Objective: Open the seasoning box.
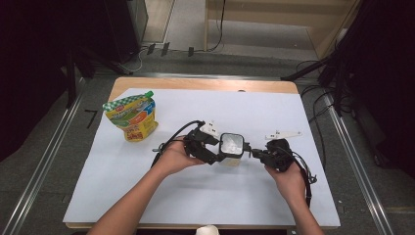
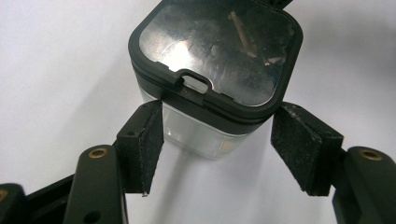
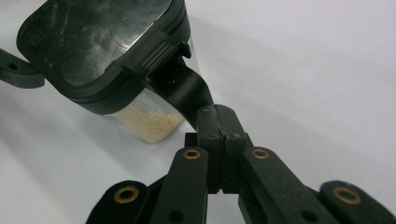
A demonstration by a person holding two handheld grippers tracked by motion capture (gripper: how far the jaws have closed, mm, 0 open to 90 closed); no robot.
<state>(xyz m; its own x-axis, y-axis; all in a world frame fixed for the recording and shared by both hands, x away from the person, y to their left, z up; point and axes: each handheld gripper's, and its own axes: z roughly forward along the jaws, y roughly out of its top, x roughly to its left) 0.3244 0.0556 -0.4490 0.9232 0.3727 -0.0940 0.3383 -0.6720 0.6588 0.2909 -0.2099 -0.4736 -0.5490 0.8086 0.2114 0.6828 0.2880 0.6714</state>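
Observation:
A small clear square container (image 1: 231, 146) with a black lid and a shiny top (image 2: 219, 46) stands in the middle of the white table sheet (image 1: 195, 196). A little beige powder (image 3: 149, 123) lies inside it. My left gripper (image 1: 222, 150) comes in from the left, and its two pads (image 2: 152, 140) sit against opposite sides of the container just under the lid band (image 2: 219, 112). From the right, my right gripper (image 1: 250, 151) is shut on the black tab (image 3: 184, 91) that hangs off the lid's edge, its fingertips (image 3: 217, 114) pinched together on it.
A yellow and green spouted pouch (image 1: 132, 117) stands at the back left of the sheet. A white rounded object (image 1: 208, 230) pokes in at the front edge. Metal rails (image 1: 46, 156) run along both sides of the table, with cables on the floor at the right.

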